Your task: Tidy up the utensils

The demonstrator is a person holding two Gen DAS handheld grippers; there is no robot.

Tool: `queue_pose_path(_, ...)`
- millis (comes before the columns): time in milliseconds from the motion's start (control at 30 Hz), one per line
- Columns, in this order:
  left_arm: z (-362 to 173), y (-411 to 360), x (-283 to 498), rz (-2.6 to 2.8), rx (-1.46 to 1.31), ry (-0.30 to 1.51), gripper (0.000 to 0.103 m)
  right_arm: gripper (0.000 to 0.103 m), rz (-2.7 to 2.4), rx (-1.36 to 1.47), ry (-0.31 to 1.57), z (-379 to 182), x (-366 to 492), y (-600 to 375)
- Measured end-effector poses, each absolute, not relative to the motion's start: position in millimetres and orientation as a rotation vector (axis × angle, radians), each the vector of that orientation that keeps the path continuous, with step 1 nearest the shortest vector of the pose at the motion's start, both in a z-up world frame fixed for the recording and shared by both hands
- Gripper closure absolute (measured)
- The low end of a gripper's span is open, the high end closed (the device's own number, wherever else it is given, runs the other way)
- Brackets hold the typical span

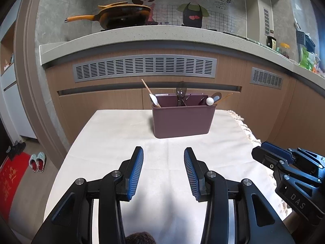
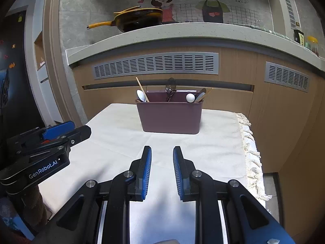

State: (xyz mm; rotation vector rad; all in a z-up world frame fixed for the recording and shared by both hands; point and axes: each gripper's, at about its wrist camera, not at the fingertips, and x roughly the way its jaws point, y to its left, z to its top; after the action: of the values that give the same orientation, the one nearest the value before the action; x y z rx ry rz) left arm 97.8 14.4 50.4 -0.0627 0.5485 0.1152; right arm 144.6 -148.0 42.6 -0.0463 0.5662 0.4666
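A dark plum utensil holder (image 1: pixel 183 121) (image 2: pixel 170 117) stands at the far end of a table with a cream cloth (image 1: pixel 121 142) (image 2: pixel 121 126). It holds a white spoon (image 1: pixel 153 99) (image 2: pixel 141 96), a wooden stick (image 1: pixel 147 88), a dark ladle (image 1: pixel 180 91) (image 2: pixel 171 84), a white ball-ended utensil (image 1: pixel 209 101) (image 2: pixel 190 97) and chopsticks (image 1: pixel 224 98). My left gripper (image 1: pixel 163 152) is open and empty over the cloth, short of the holder. My right gripper (image 2: pixel 162 151) is open and empty, to its right, and shows at the edge of the left wrist view (image 1: pixel 272 152).
A kitchen counter (image 1: pixel 162 38) runs behind the table with a yellow-handled pan (image 1: pixel 121 16) on it. Cabinet fronts with vent grilles (image 1: pixel 144 67) stand just behind the holder. The cloth's fringed edge (image 2: pixel 249 146) marks the table's right side. Slippers (image 1: pixel 37 161) lie on the floor at left.
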Motion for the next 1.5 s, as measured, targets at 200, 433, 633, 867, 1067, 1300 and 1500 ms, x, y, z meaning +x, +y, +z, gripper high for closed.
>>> queue_pose_path(200, 50.3, 14.0, 96.4, 0.108, -0.068, 0.553, 0.060, 0.082, 0.459, -0.041, 0.559, 45.4, 144.9, -149.7)
queue_pose_path(433, 49.2, 14.4, 96.4, 0.104, -0.074, 0.565, 0.060, 0.082, 0.456, -0.036, 0.571, 43.5, 145.6, -149.8)
queue_pose_path(633, 47.2, 14.3, 96.8, 0.102, -0.079, 0.572, 0.060, 0.082, 0.452, -0.033, 0.578, 42.9, 146.8, -150.5)
queue_pose_path(867, 46.2, 13.9, 96.3, 0.102, -0.084, 0.578, 0.060, 0.082, 0.449, -0.033, 0.585, 41.8, 146.8, -149.6)
queue_pose_path(1067, 44.7, 14.5, 96.9, 0.099, -0.085, 0.582, 0.060, 0.082, 0.448, -0.032, 0.587, 41.8, 147.3, -149.5)
queue_pose_path(1300, 43.8, 13.7, 96.9, 0.098, -0.086, 0.587, 0.060, 0.081, 0.447, -0.034, 0.587, 41.4, 147.2, -149.8)
queue_pose_path(1500, 42.4, 11.1, 94.9, 0.098, -0.082, 0.583, 0.060, 0.080, 0.441, -0.031, 0.589, 40.6, 147.1, -151.0)
